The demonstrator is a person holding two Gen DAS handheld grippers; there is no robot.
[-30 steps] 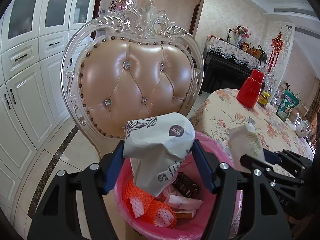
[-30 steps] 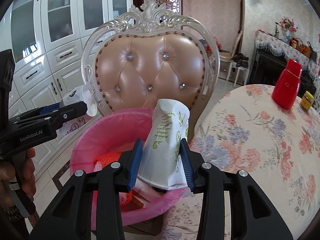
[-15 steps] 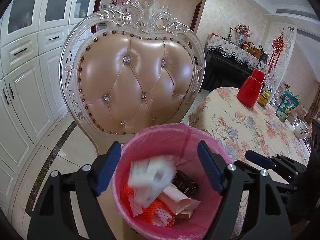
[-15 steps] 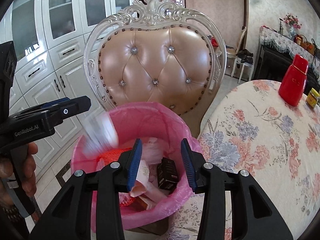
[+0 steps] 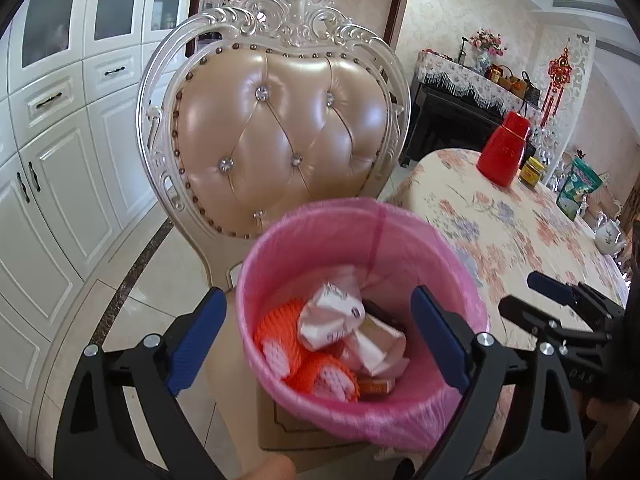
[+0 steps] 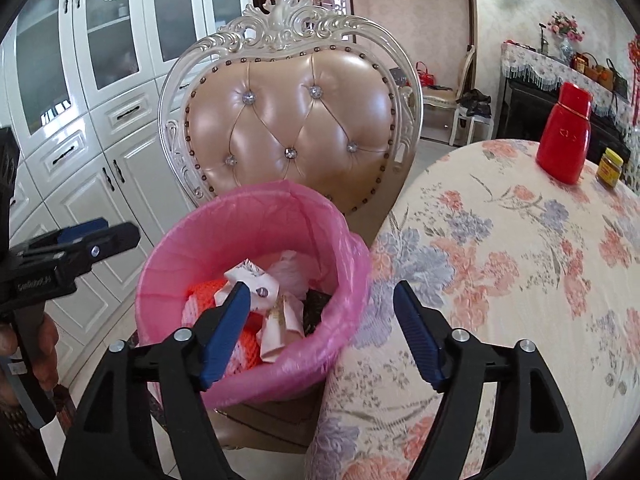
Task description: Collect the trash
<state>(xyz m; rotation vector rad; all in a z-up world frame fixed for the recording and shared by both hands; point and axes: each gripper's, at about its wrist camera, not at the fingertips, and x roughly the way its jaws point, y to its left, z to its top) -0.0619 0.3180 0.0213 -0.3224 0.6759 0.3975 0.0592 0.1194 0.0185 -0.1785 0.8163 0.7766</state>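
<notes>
Left wrist view: the left gripper [image 5: 318,322] has just been opening and stands wide, nothing between its jaws, over the pink-lined bin [image 5: 400,240] at lower centre, where crumpled paper bags [image 5: 336,316] lie on orange foam netting [image 5: 280,320].

Right wrist view: the right gripper [image 6: 322,326] (also just opening) gapes empty at the bin's right rim.

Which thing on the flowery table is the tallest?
The red bottle. It rises well above the little yellow-lidded jar right beside it, and in the left wrist view above the green packet and white teapot too.
</notes>
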